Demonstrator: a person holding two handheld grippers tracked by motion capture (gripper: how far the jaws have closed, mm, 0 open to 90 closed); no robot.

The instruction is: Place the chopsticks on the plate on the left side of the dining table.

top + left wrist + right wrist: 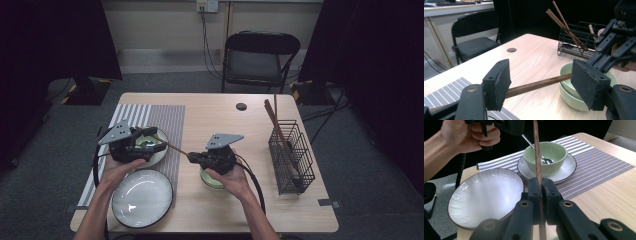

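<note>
Wooden bench (220, 120): R gripper (194, 158) fingers pinching chopstick (536, 85); L gripper (544, 87) fingers standing spread around it, not touching.

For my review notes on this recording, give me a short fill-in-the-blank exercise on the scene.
1. The right tongs are shut on a brown wooden ____.
2. The left tongs stand ____ around it.
3. The black wire basket holds more ____.
4. The metal spoon lies in a pale green ____.

Missing words: chopstick; open; chopsticks; bowl

high: overhead, forward-down | tongs views: close, level | shared: table (220, 120)
</note>
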